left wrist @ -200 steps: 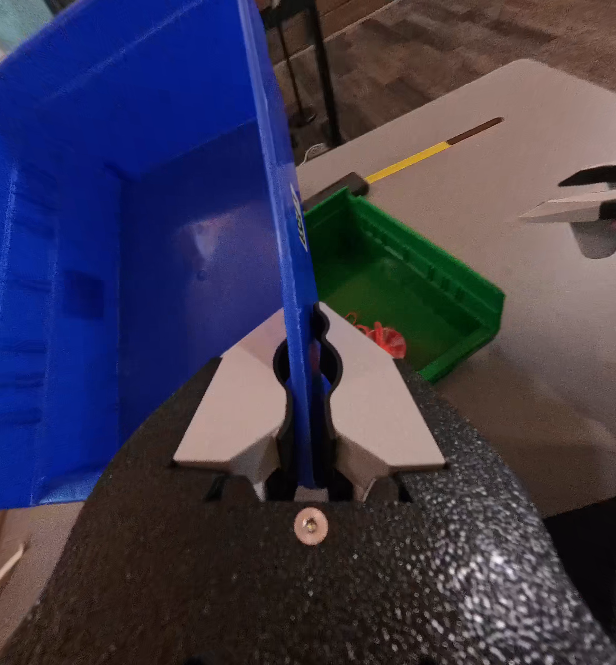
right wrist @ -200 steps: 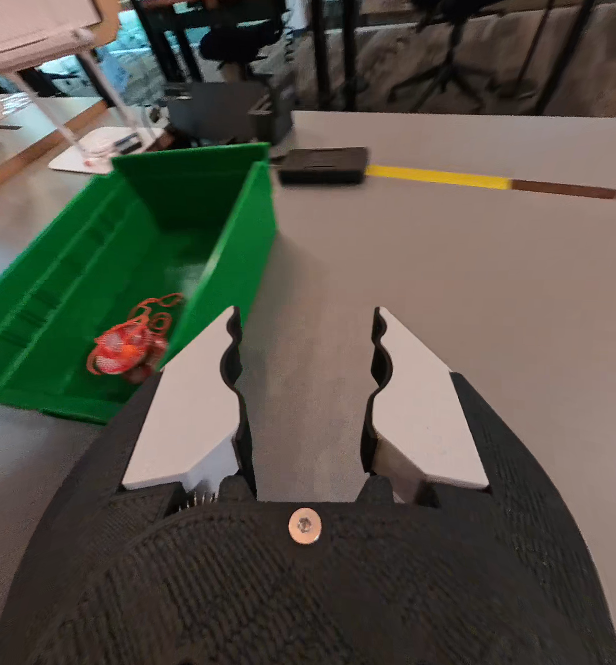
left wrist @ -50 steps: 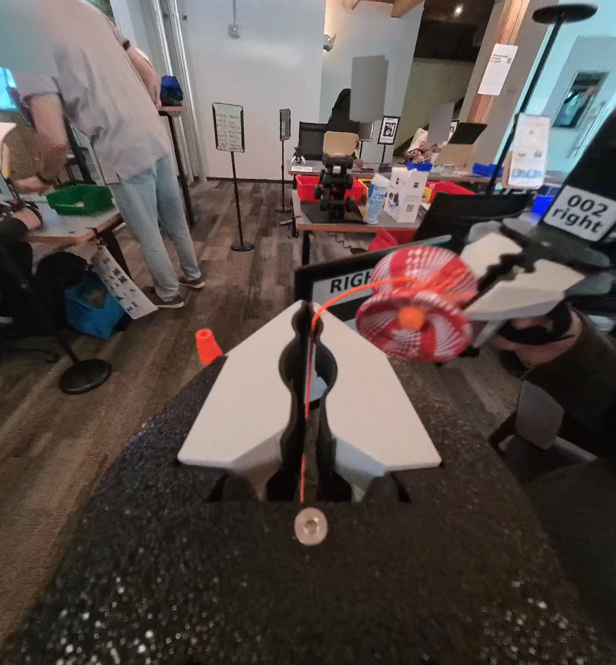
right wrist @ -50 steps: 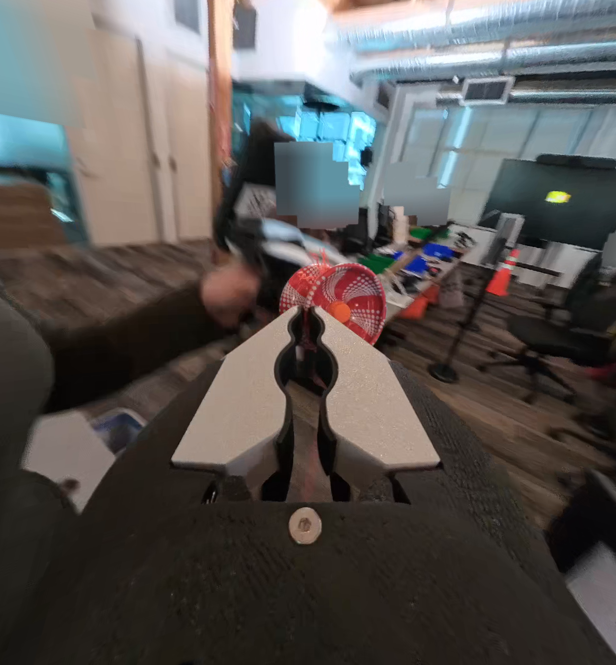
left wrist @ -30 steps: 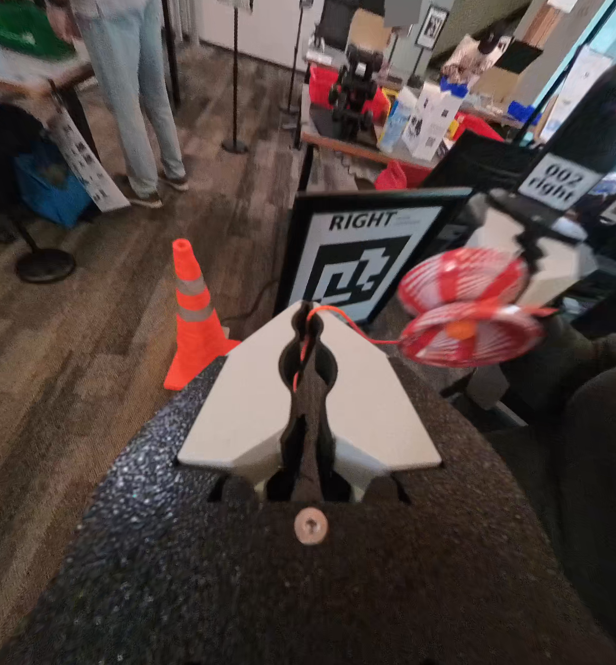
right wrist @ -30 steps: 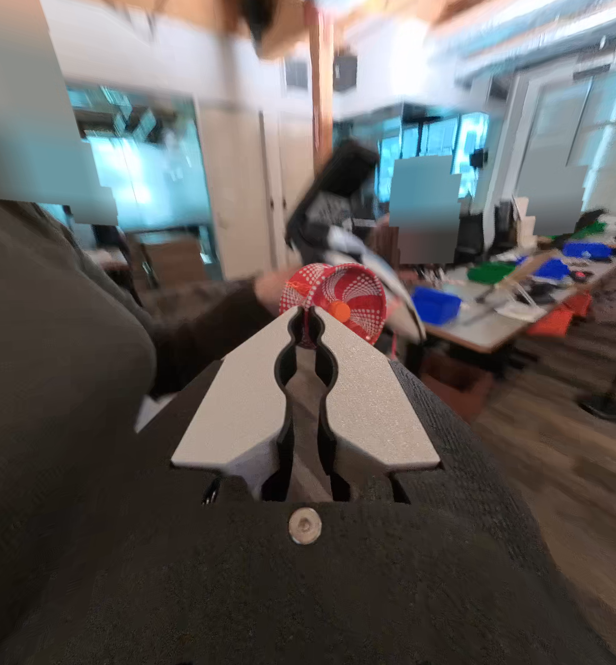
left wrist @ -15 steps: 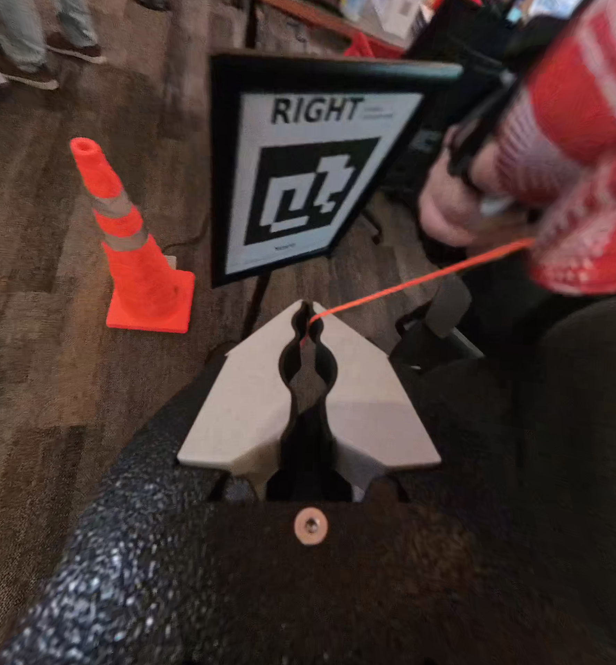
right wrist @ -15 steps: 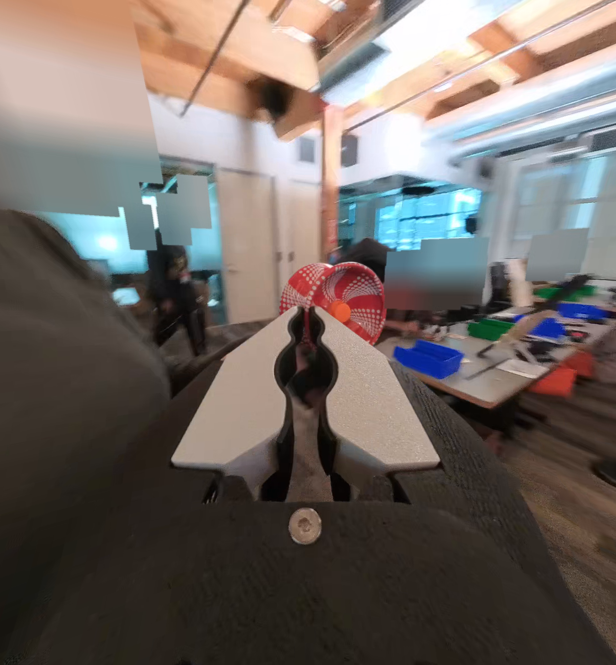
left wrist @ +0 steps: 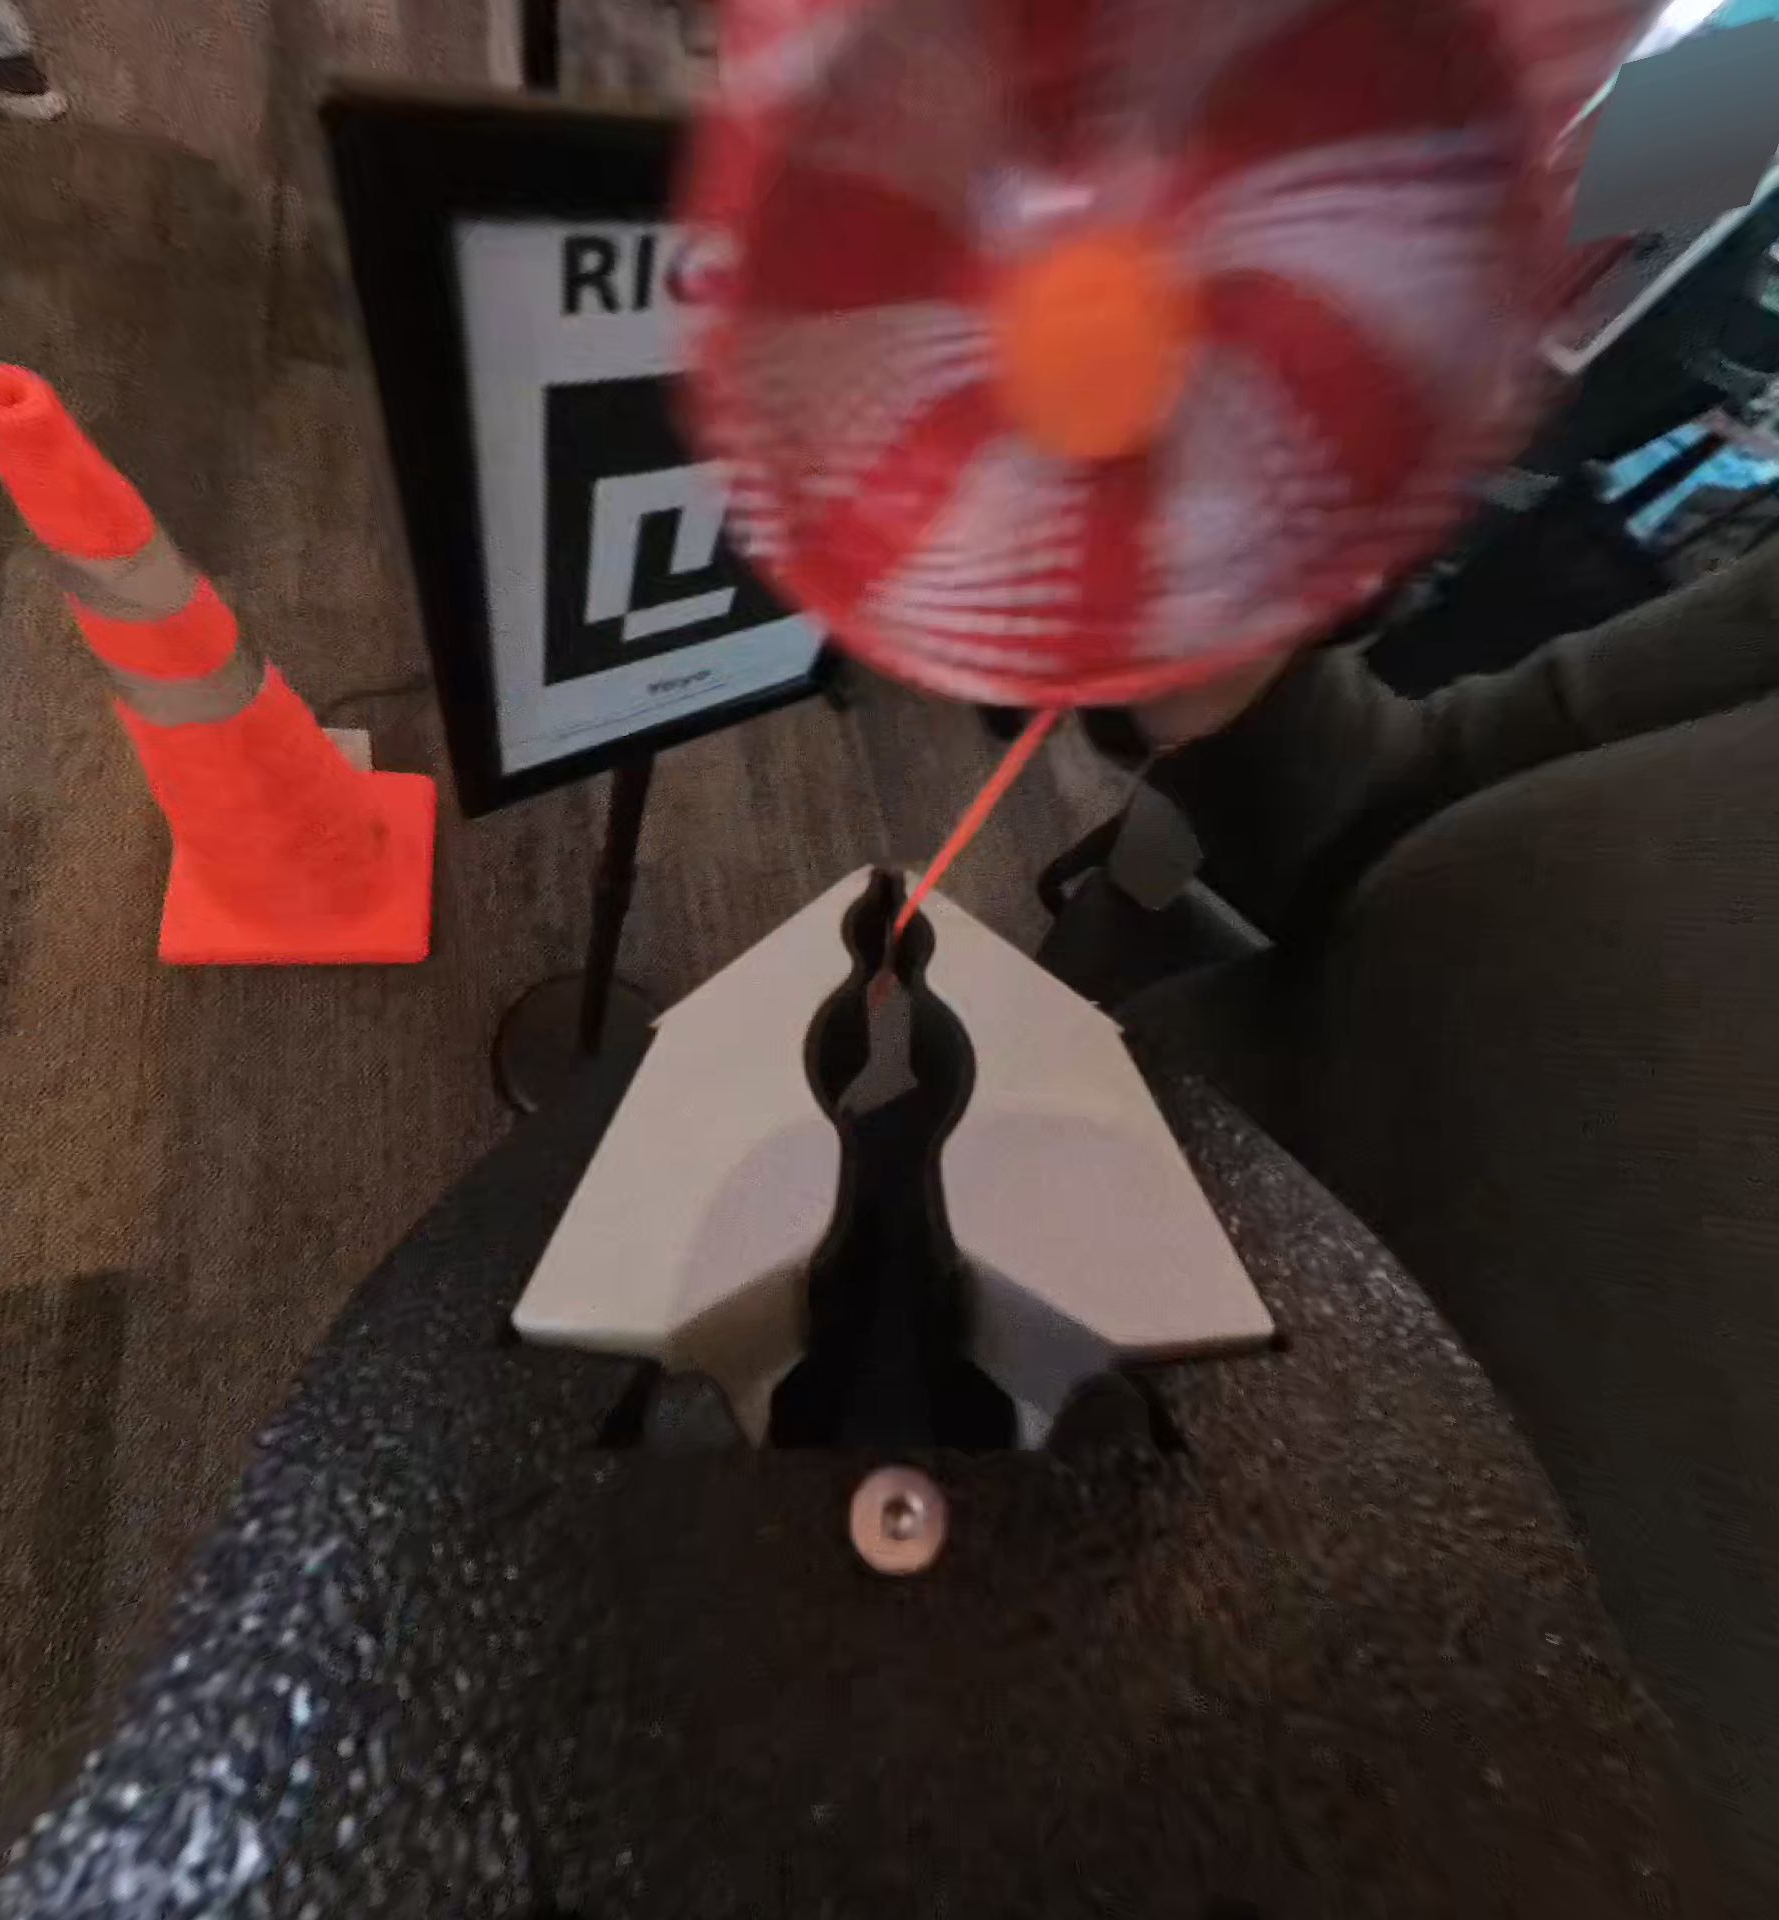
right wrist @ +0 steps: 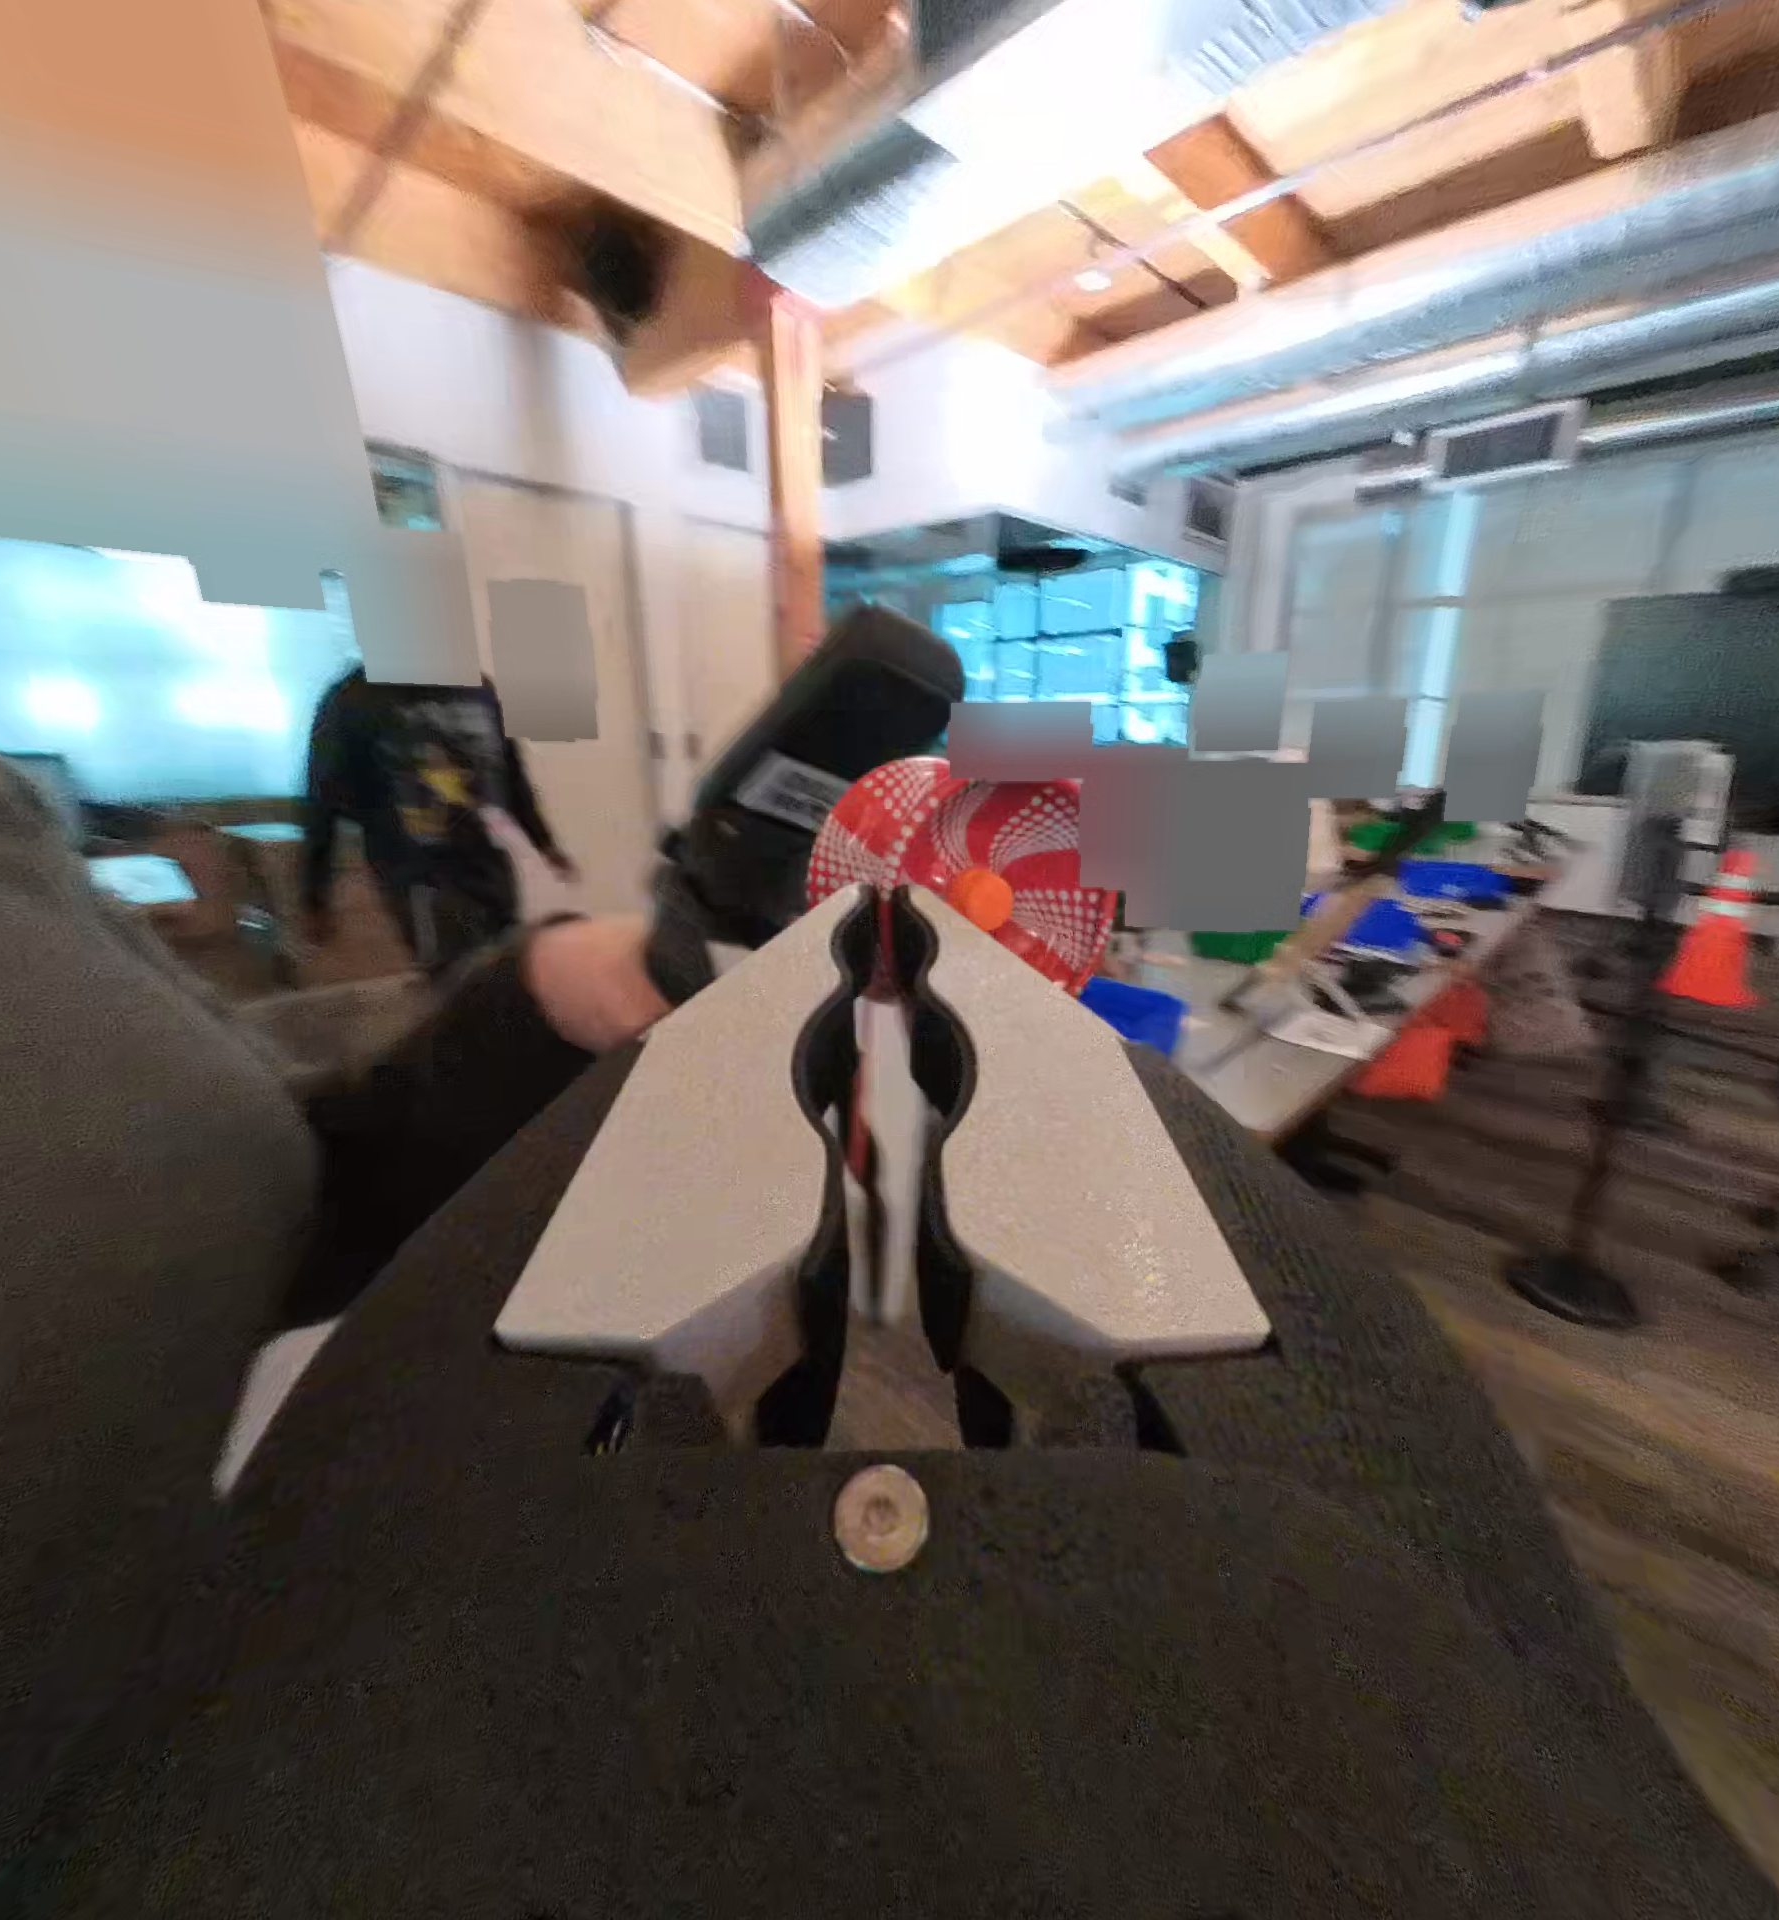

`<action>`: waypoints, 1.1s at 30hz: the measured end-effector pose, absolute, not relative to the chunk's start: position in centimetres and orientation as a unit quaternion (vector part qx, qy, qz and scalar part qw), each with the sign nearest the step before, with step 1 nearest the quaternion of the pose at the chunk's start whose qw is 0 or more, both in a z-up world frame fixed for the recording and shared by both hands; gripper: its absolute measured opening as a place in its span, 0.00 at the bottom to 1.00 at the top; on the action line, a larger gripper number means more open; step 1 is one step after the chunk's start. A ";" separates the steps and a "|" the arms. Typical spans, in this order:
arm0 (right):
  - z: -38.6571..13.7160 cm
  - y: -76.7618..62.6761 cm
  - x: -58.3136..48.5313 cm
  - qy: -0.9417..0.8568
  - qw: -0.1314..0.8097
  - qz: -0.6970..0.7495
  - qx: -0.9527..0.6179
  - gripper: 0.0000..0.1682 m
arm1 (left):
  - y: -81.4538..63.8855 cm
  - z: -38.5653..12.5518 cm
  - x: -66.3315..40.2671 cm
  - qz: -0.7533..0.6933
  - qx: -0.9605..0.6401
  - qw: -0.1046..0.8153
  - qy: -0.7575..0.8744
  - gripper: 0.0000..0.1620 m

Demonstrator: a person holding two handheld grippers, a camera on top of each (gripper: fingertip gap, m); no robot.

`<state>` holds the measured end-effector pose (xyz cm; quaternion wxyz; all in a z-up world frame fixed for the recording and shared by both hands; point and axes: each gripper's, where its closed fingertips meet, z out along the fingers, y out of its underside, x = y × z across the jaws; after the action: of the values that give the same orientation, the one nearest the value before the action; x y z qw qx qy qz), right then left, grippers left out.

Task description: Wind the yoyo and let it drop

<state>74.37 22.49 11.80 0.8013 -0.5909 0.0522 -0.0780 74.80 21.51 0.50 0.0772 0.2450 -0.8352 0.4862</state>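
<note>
The yoyo (left wrist: pixel 1093 364) is red and white with an orange hub. It hangs blurred and very close above my left gripper (left wrist: pixel 890 904). My left gripper is shut on the orange string (left wrist: pixel 973 805), which runs taut up to the yoyo. In the right wrist view my right gripper (right wrist: pixel 880 914) is shut on the yoyo (right wrist: pixel 1010 862) at its fingertips, with the string (right wrist: pixel 864 1101) trailing back between the fingers. The left gripper's black body (right wrist: pixel 833 717) shows just behind the yoyo, held by a hand (right wrist: pixel 594 977).
Both grippers are held in the air above a wooden floor (left wrist: pixel 137 1195). An orange traffic cone (left wrist: pixel 230 748) and a black-framed sign on a stand (left wrist: pixel 573 520) are below. Tables with blue bins (right wrist: pixel 1425 914) and another cone (right wrist: pixel 1716 935) stand farther off. A person (right wrist: pixel 417 790) stands far back. My hands' fingertips stand some 11 centimeters from each other.
The yoyo has come much closer to the left gripper and now fills the top of its view. The string between them is shorter. Both grippers stay shut.
</note>
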 end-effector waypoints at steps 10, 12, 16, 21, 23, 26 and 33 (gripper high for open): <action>4.4 24.8 73.5 0.012 0.663 -0.056 -0.747 0.00 | 27.3 7.8 79.4 0.610 0.306 -0.079 -0.727 0.00; 3.5 24.8 75.9 0.065 0.644 -0.110 -0.754 0.00 | 26.2 9.5 76.4 0.634 0.266 -0.030 -0.726 0.00; 5.9 24.7 77.5 0.140 0.712 -0.100 -0.681 0.00 | 23.6 5.3 71.9 0.553 0.229 0.090 -0.796 0.00; 10.3 25.0 71.9 0.024 0.804 0.077 -0.590 0.00 | 26.3 -1.8 76.9 0.469 0.345 0.030 -0.813 0.00; 8.9 25.5 70.4 -0.018 0.772 0.102 -0.627 0.00 | 28.7 -1.3 80.3 0.499 0.395 -0.020 -0.771 0.00; 4.7 26.8 71.3 -0.008 0.701 0.072 -0.710 0.00 | 29.8 2.1 80.9 0.568 0.390 -0.032 -0.724 0.00; 2.5 26.1 77.5 0.147 0.674 -0.071 -0.720 0.00 | 24.9 4.4 72.7 0.561 0.262 0.090 -0.780 0.00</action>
<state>77.46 26.07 2.50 0.6741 -0.7204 0.1468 -0.0713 72.67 24.94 4.37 0.0903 0.2616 -0.7804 0.5607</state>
